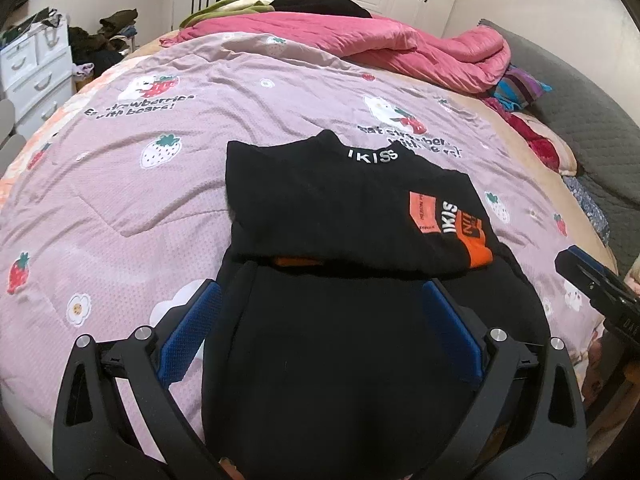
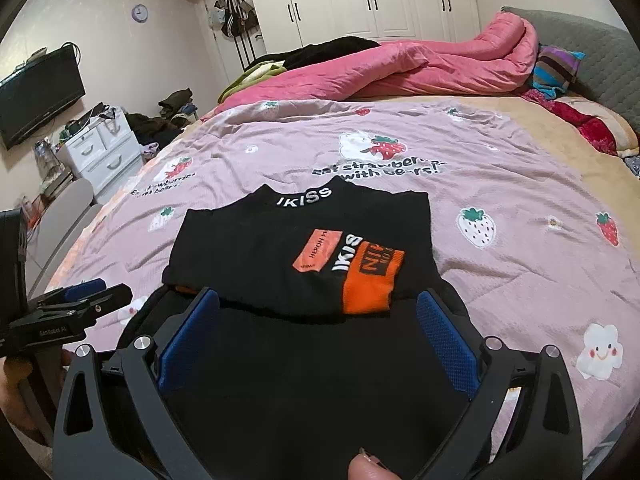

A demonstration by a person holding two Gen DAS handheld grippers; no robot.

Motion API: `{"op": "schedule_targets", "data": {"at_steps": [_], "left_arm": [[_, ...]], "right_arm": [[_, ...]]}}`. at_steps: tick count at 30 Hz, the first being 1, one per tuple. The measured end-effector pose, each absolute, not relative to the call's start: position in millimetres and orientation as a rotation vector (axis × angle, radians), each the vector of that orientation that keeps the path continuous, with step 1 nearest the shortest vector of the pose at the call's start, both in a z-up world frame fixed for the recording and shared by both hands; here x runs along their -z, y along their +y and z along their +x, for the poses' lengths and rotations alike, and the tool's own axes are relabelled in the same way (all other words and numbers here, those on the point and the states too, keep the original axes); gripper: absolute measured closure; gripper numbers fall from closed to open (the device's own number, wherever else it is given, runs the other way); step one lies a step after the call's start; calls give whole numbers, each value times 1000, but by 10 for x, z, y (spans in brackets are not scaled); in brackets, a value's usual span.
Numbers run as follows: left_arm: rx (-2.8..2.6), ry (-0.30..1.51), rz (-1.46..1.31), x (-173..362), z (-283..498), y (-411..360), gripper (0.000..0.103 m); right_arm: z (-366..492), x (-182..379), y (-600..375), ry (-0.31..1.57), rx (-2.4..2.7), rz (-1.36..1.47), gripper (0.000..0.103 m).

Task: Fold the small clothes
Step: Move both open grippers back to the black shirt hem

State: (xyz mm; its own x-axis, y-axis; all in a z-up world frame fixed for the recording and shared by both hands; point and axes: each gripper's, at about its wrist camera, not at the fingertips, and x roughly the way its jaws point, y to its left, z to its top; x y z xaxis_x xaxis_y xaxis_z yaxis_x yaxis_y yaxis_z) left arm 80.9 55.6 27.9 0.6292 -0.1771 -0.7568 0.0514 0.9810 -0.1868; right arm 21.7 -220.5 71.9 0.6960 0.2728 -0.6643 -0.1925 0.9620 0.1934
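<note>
Your left gripper (image 1: 328,280) has its jaws spread wide, nothing pinched; the black IKISS top (image 1: 344,208) lies flat between and just ahead of them on the pink strawberry bedspread (image 1: 140,208). Collar at the far end, orange sleeve patch (image 1: 452,224) folded across, ahead of the right-hand jaw. The nearer black cloth runs under both fingers (image 1: 192,320). Your right gripper (image 2: 320,300) is the same: jaws wide apart, gripping nothing, with the top's folded edge just past the tips. In the right wrist view, the left gripper sits beside the left-hand jaw, off the garment. The pink quilt (image 2: 420,68) is bunched well beyond the jaws.
</note>
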Motion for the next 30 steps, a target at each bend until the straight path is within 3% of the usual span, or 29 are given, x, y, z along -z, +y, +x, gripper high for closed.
{"op": "schedule_targets", "data": {"at_steps": [30], "left_arm": [[76, 962, -159, 125, 379, 837, 9]], "right_arm": [[-123, -301, -2484, 858, -202, 77, 4]]}}
